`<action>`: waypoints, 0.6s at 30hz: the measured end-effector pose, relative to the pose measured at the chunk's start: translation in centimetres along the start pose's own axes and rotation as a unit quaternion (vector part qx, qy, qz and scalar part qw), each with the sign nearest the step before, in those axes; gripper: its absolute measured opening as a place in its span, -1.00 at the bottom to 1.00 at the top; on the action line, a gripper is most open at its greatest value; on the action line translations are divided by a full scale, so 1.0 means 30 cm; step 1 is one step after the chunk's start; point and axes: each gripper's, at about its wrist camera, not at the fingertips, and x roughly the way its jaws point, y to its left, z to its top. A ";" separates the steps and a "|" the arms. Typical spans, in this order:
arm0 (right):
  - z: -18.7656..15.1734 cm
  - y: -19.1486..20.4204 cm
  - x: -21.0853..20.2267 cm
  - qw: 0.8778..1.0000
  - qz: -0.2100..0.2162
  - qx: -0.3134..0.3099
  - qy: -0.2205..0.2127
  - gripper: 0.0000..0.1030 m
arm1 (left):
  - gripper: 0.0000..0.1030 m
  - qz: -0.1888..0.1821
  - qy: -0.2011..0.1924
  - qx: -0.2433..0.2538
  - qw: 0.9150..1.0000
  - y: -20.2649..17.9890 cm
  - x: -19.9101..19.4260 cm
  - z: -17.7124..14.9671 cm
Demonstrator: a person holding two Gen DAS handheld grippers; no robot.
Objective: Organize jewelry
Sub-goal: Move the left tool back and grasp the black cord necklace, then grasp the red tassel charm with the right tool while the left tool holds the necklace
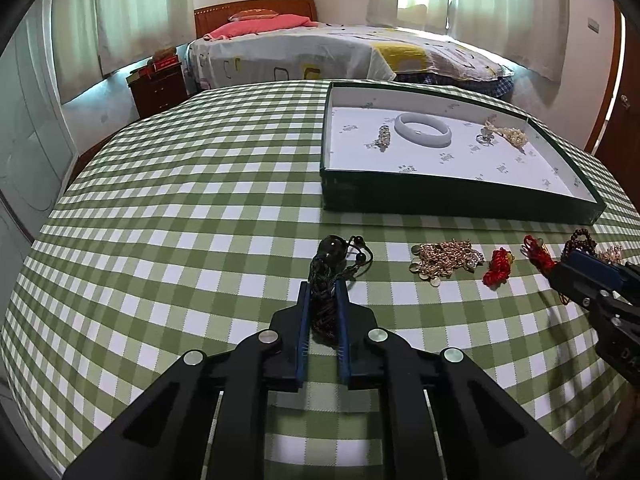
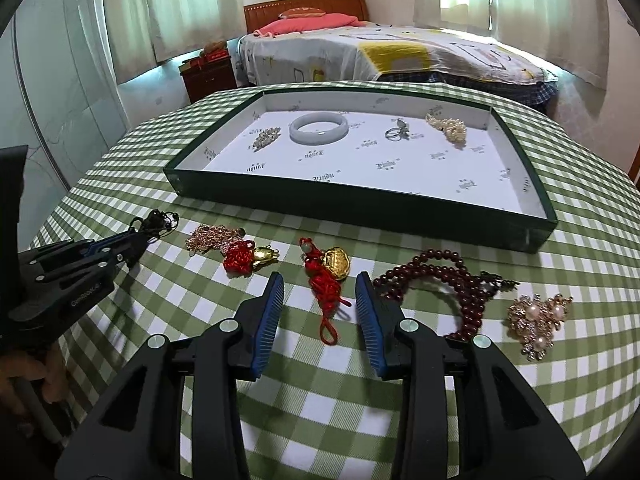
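Bench [image 1: 200, 184] under green check cloth carries the open tray [image 2: 360, 210] at the far side, at about one o'clock from the left fingers [image 1: 323, 282] and twelve o'clock from the right fingers [image 2: 320, 290]. Inside it lie a pale bangle [image 2: 318, 127], a ring, a pearl piece and a small sparkly piece.

Loose jewelry sits in a row on the cloth just in front of the tray. The left fingers are closed on the black cord pendant [image 1: 334, 256], whose long axis runs straight away from them, bead end toward twelve o'clock. The right fingers stand apart, gripping nothing, with the red knotted charm [image 2: 324, 276] between them, lengthwise toward twelve o'clock; I cannot tell if the blue pads touch it.

The cord's near end is hidden between the left pads. Dark red beads [image 2: 436, 280] are partly cut off behind the right finger.
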 end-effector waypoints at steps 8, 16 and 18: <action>0.004 0.002 0.027 1.000 0.003 -0.003 0.014 -0.48 | -0.76 0.002 0.001 -0.007 1.000 0.021 -0.001 -0.001; 0.006 0.006 0.030 1.000 -0.013 -0.015 0.017 -0.66 | -0.76 0.002 0.001 -0.007 1.000 0.020 0.000 -0.002; 0.005 0.002 0.028 1.000 -0.012 -0.014 0.016 -0.73 | -0.76 0.002 0.001 -0.007 1.000 0.020 0.000 -0.003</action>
